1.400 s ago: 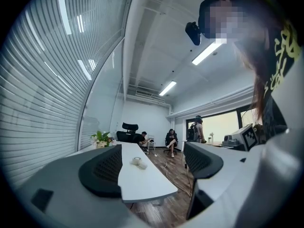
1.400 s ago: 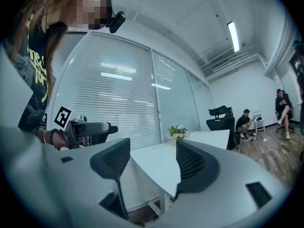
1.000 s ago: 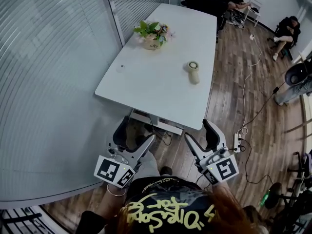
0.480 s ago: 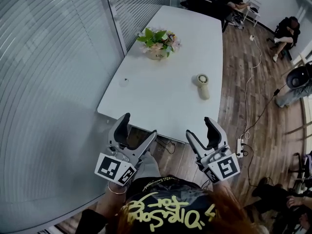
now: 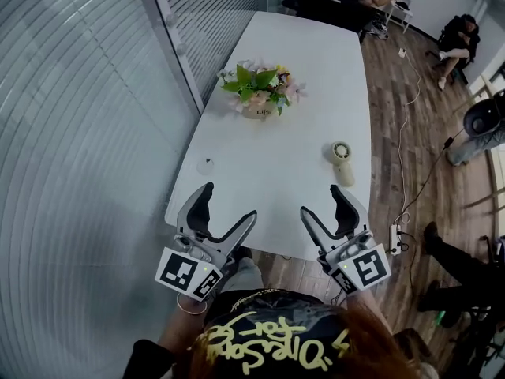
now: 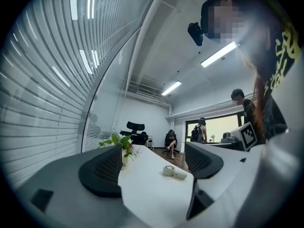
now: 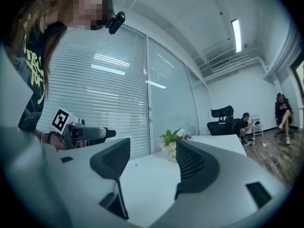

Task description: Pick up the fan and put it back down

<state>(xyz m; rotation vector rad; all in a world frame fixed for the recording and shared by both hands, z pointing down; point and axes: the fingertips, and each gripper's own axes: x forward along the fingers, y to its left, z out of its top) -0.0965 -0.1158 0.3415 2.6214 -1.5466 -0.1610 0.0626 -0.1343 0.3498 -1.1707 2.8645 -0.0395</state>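
Observation:
A small cream hand-held fan (image 5: 341,162) lies flat on the long white table (image 5: 308,69) near its right edge; the left gripper view also shows the fan (image 6: 174,172) between the jaws, farther off. My left gripper (image 5: 222,216) hovers open over the table's near left corner with nothing in it. Over the near right edge my right gripper (image 5: 323,209) is open too, short of the fan. In the right gripper view the jaws frame bare tabletop and the fan is out of sight.
A pot of flowers (image 5: 260,93) stands mid-table on the left. A glass wall with blinds (image 5: 87,133) runs along the left. Cables and a power strip (image 5: 394,238) lie on the wood floor at right. People sit at the far end (image 5: 458,38).
The person has stepped up to the table: both grippers now reach over its near edge, and the fan and flower pot appear closer. Both grippers stay open.

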